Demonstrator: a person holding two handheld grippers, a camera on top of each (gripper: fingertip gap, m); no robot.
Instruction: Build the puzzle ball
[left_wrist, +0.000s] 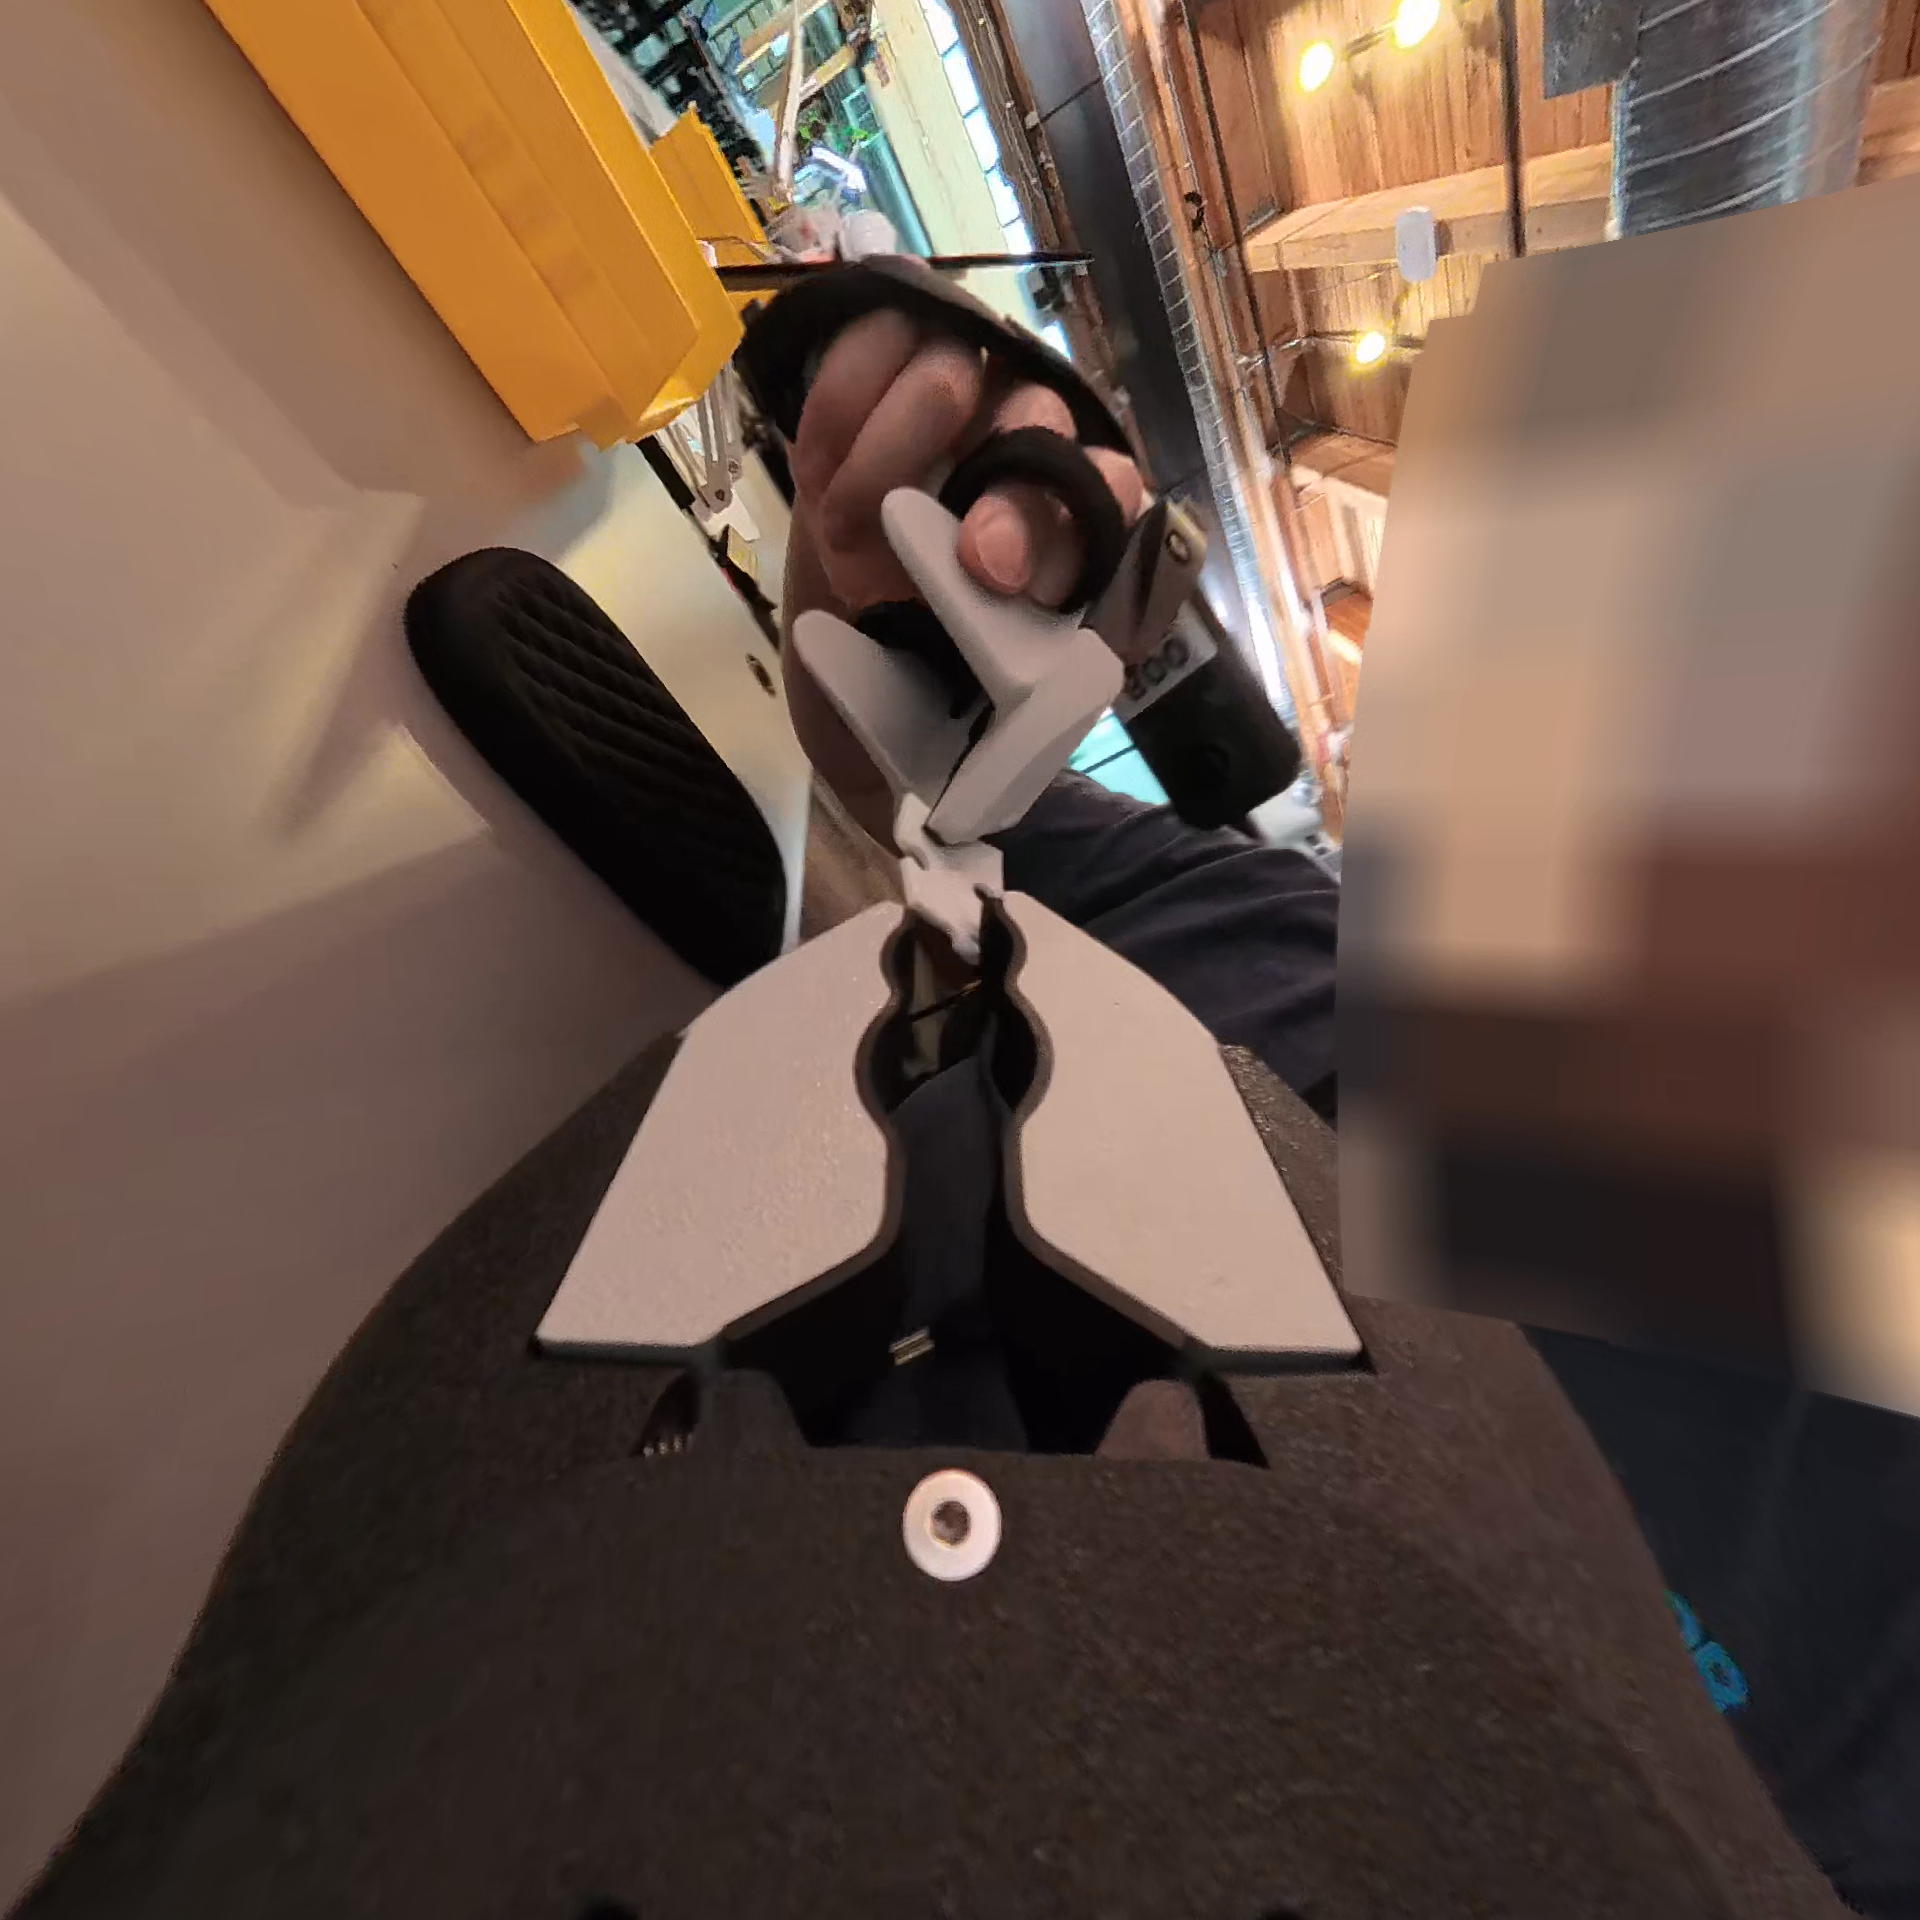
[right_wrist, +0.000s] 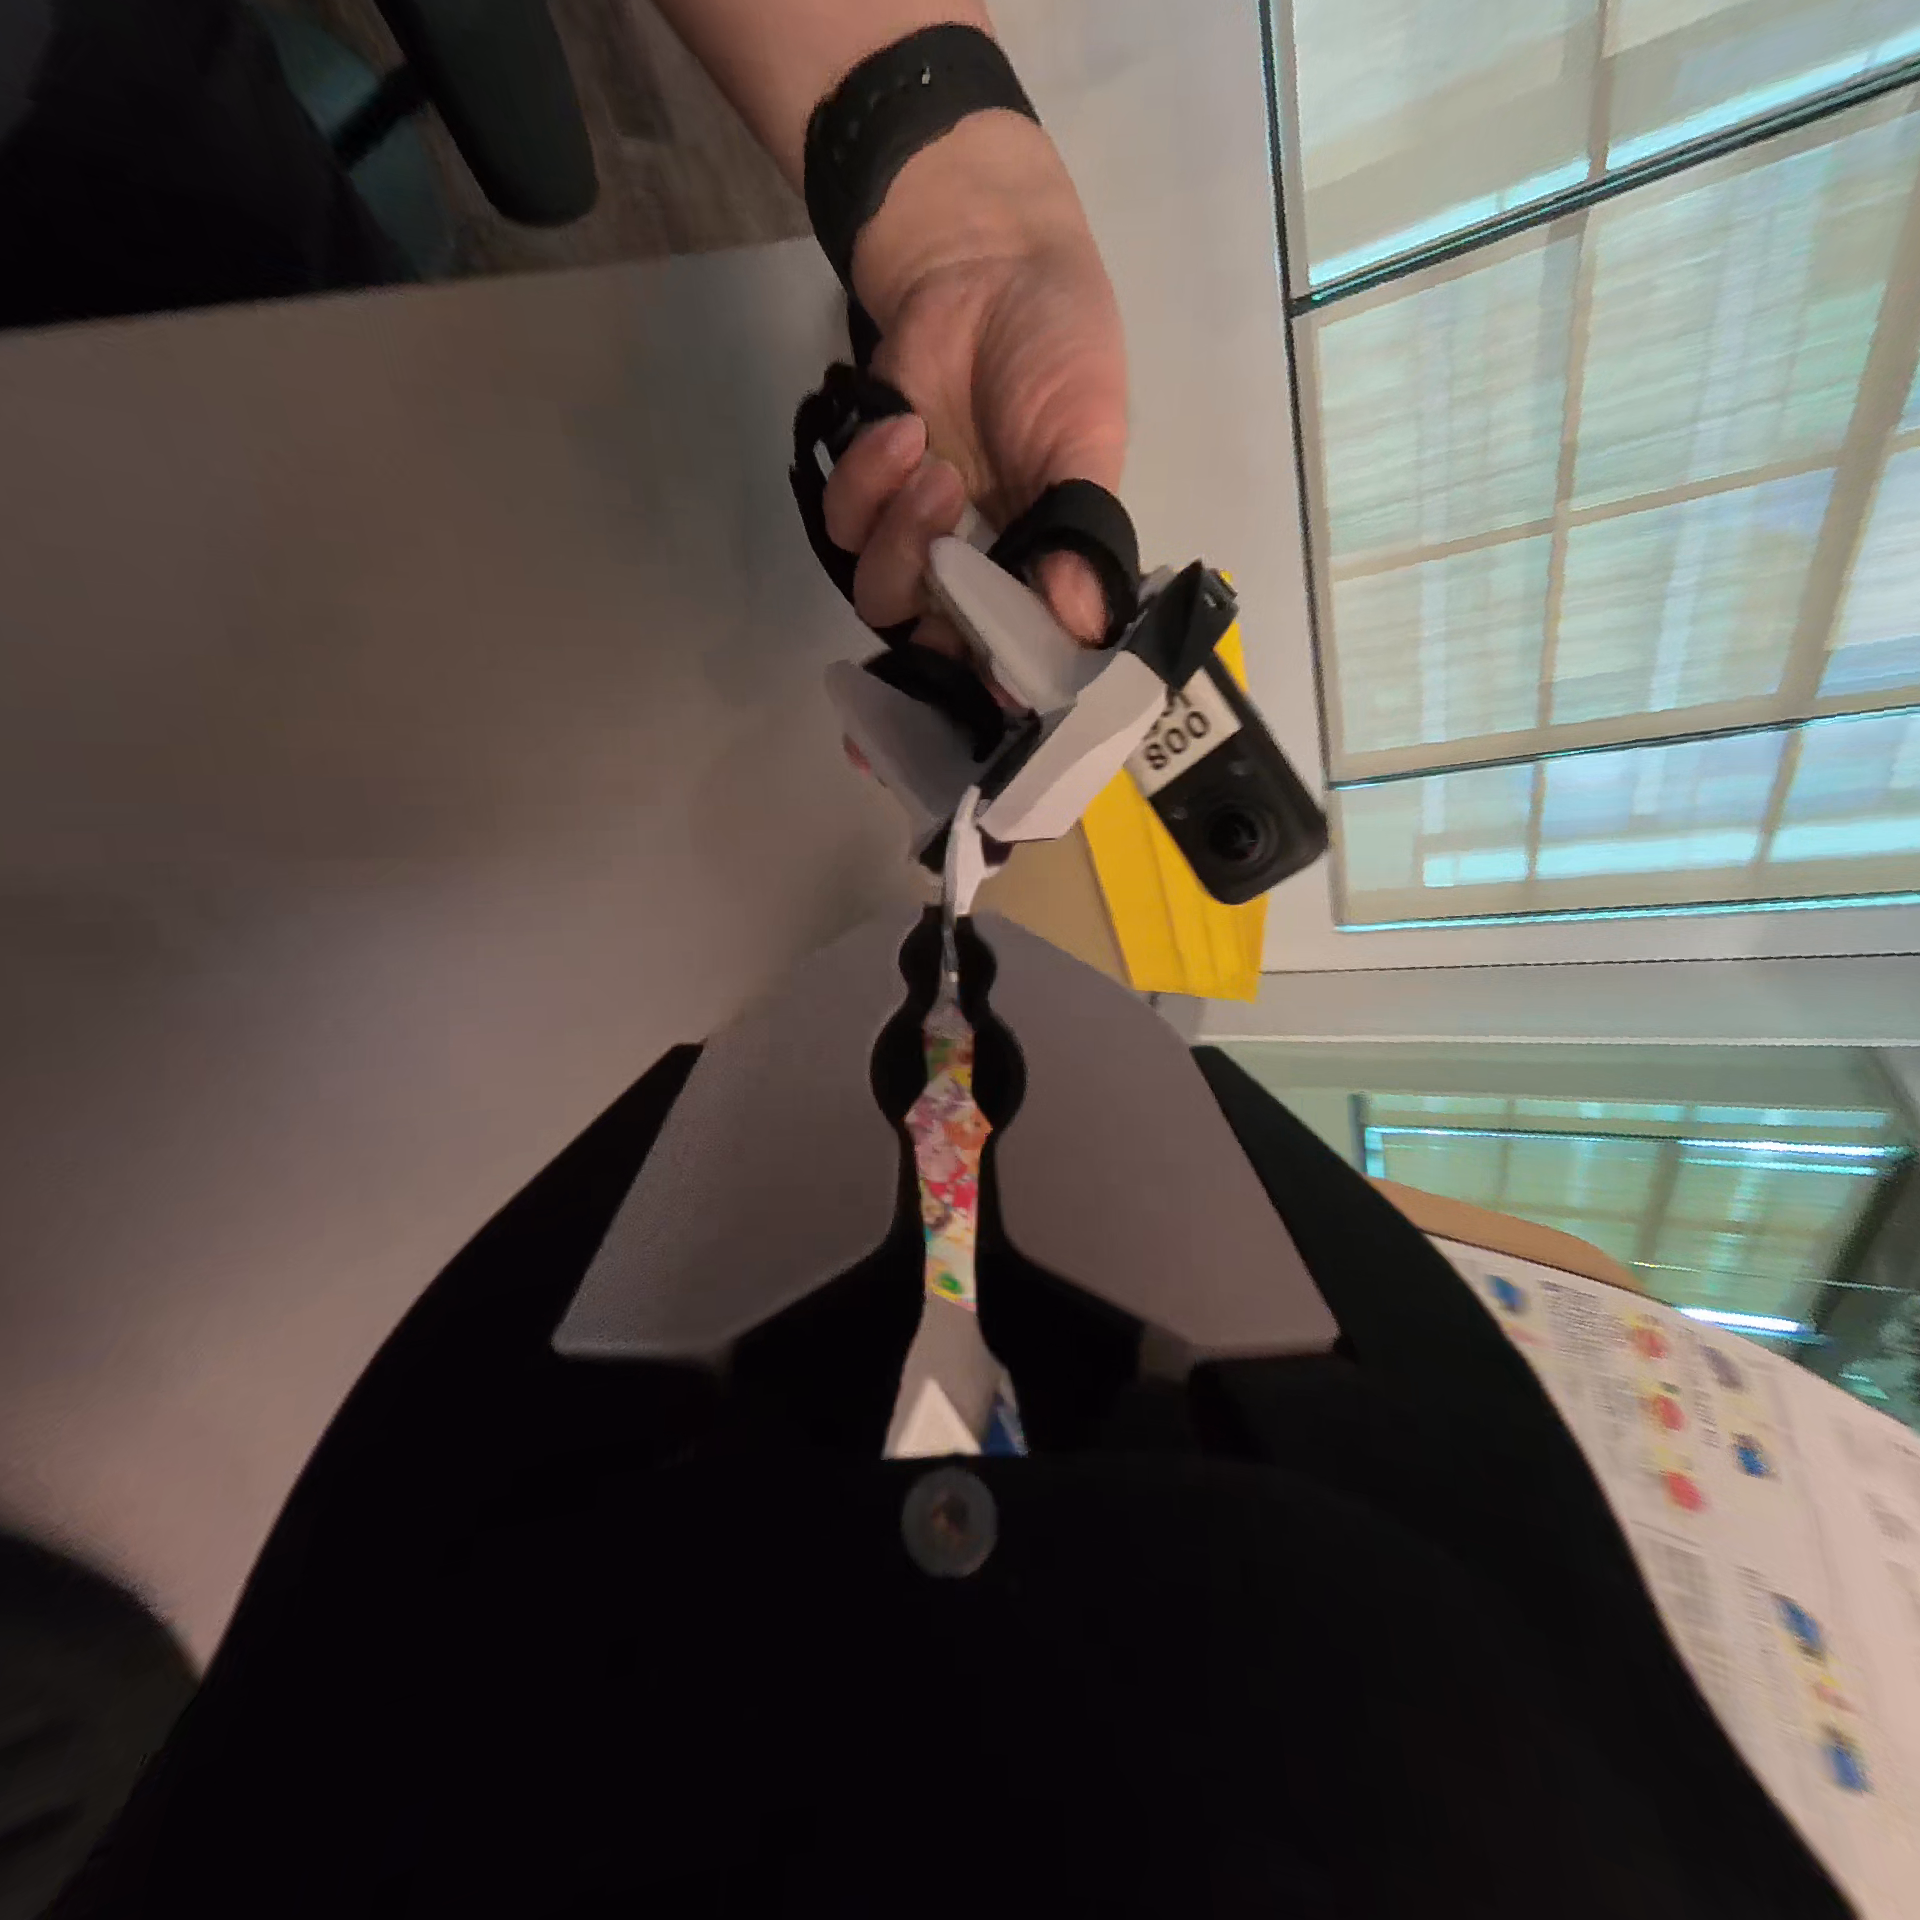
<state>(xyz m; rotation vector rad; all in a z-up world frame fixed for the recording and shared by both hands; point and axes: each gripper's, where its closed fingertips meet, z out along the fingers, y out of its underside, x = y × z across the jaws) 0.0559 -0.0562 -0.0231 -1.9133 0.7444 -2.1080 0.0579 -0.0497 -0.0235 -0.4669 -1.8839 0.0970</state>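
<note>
My left gripper (left_wrist: 948, 912) is shut on a white puzzle piece (left_wrist: 940, 883) at its tips, held in the air. My right gripper (left_wrist: 938, 823) faces it tip to tip, in a person's hand (left_wrist: 883, 436), and touches the same white piece. In the right wrist view, my right gripper (right_wrist: 951, 930) is shut on a flat puzzle piece with a colourful print (right_wrist: 948, 1174), seen edge-on between the fingers. The left gripper (right_wrist: 961, 836) comes from the far side with a white piece (right_wrist: 964, 857) that meets the colourful one. I cannot tell whether the pieces are joined.
Yellow bins (left_wrist: 499, 208) stand on the white table (left_wrist: 208, 675), with a black padded chair part (left_wrist: 603, 758) beside it. A printed sheet (right_wrist: 1714, 1507) lies at the lower right. A yellow bin (right_wrist: 1174, 914) sits behind the left gripper. Windows fill the right side.
</note>
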